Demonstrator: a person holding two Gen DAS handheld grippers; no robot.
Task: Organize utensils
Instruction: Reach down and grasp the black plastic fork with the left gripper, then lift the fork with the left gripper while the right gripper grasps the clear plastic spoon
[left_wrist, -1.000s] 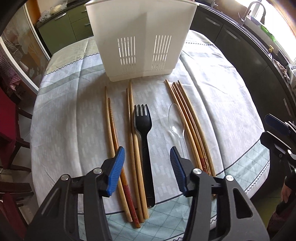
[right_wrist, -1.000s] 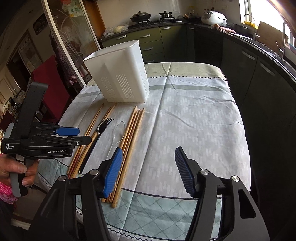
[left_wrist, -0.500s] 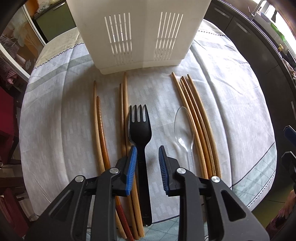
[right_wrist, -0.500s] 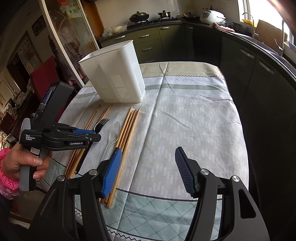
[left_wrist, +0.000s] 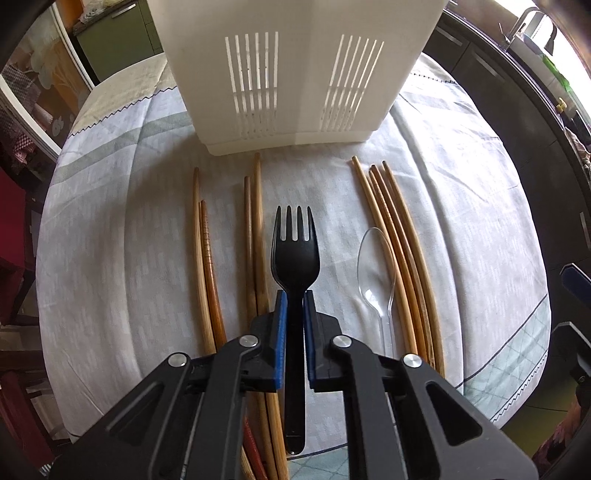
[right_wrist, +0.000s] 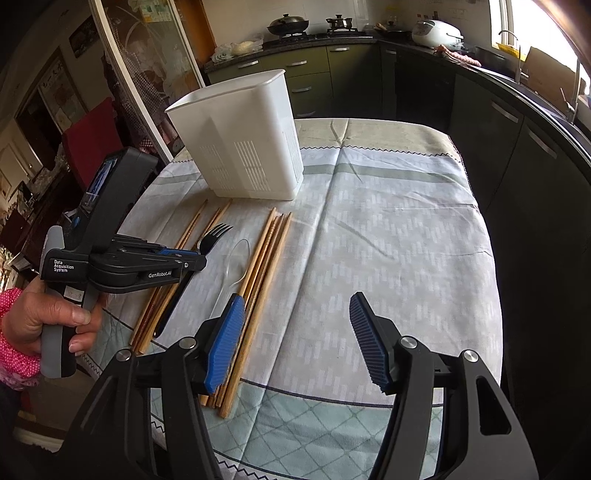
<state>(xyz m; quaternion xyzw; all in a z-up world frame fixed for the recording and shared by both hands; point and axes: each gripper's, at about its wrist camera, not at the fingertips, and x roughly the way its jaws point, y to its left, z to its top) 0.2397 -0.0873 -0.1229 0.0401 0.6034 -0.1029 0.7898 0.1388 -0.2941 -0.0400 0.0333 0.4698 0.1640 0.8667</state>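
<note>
Left hand-held gripper clamped on black fork handle, fork flat on bench between chopsticks, for lifting toward white caddy. Right hand-held gripper apart, empty, waiting nearby.

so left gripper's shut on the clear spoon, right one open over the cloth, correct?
Not quite: the left gripper is shut on the black fork, per the left wrist view; the clear spoon lies untouched beside it. The right gripper is open.
</note>
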